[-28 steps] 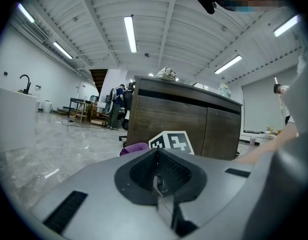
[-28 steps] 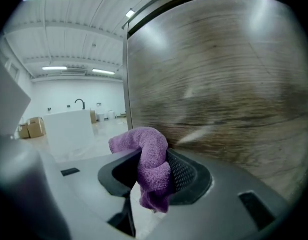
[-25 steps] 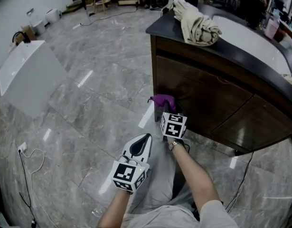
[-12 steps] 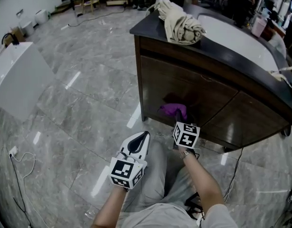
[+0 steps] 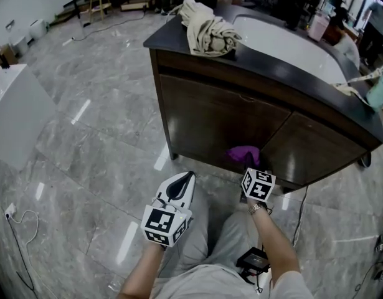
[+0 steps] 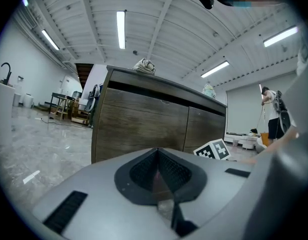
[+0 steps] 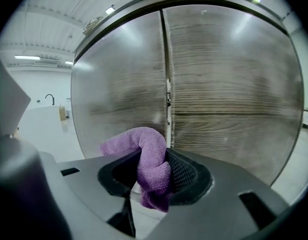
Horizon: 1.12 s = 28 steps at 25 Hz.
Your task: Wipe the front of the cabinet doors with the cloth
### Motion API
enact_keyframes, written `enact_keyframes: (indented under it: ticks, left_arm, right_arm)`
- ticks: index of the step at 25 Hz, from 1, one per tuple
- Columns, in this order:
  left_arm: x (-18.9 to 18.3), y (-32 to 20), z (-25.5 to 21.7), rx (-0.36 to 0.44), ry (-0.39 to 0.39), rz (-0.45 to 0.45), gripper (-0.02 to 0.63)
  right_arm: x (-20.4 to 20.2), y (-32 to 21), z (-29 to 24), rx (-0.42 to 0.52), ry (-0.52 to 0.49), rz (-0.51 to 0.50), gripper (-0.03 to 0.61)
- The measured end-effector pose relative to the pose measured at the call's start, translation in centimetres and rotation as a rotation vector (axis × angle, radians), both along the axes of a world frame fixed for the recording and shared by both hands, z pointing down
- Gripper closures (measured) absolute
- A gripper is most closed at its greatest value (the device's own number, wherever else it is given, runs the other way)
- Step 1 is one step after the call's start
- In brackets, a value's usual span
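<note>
While the right gripper [image 5: 249, 168] is held low against the front of the cabinet [image 5: 203, 114], its jaws are clamped on the purple cloth [image 7: 149, 160], which is bunched into a thick roll between them. One end curls out to the left of the jaws and a short tail hangs down below them. Seen from the head view, the cloth [image 5: 243, 154] sits at the foot of the cabinet, right at the seam where the left door [image 7: 118, 89] meets the right door [image 7: 234, 84], and the right gripper view puts that seam directly behind the roll. Whether the cloth actually presses on the wood or hangs just off it cannot be told, since the roll itself covers the spot. Both doors fill the right gripper view, and their outer edges are cut off by the round lens border. The left gripper [image 5: 184, 183] is held well back from the cabinet, over the grey floor [image 5: 85, 136] and above the person's knee, with its jaws closed together on nothing. In its own view the left gripper [image 6: 158, 170] looks toward the cabinet's left corner. On the dark tabletop [image 5: 291, 67] above the doors lies a crumpled beige bundle [image 5: 207, 31]. The far end of the tabletop runs out of frame.
</note>
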<state>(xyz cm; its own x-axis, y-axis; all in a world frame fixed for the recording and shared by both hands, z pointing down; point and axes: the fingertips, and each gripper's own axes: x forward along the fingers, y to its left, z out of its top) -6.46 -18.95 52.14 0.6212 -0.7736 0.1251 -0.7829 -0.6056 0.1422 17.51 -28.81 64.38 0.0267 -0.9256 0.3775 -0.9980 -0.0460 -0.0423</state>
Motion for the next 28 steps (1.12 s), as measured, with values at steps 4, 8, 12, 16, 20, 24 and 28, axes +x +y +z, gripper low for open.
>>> enact_keyframes:
  ticks: [4, 8, 12, 16, 20, 24, 28]
  left_arm:
    - [0.5, 0.1, 0.0, -0.001, 0.008, 0.011, 0.607]
    - [0.0, 0.0, 0.2, -0.006, 0.018, 0.004, 0.607]
    - [-1.1, -0.1, 0.5, -0.013, 0.016, -0.015, 0.607]
    - [-3.0, 0.1, 0.7, -0.016, -0.001, -0.045, 0.607]
    - [-6.1, 0.4, 1.2, -0.027, -0.017, -0.107, 0.607]
    - [-8.7, 0.6, 1.8, -0.040, -0.034, -0.164, 0.607]
    - [-10.0, 0.9, 1.9, -0.044, -0.050, -0.194, 0.607]
  right_arm:
    - [2.5, 1.5, 0.0, -0.002, -0.009, 0.073, 0.425]
    - [0.4, 2.8, 0.2, -0.003, -0.030, 0.042, 0.425]
    - [-6.9, 2.0, 1.3, -0.021, -0.002, -0.121, 0.425]
    - [-13.8, -0.1, 3.1, -0.041, 0.018, -0.229, 0.425]
    - [-19.7, -3.2, 4.6, -0.047, 0.035, -0.301, 0.425]
    - [-24.6, -6.1, 6.1, -0.059, 0.078, -0.384, 0.426]
    - [-27.9, -8.5, 7.4, -0.084, 0.065, -0.399, 0.425]
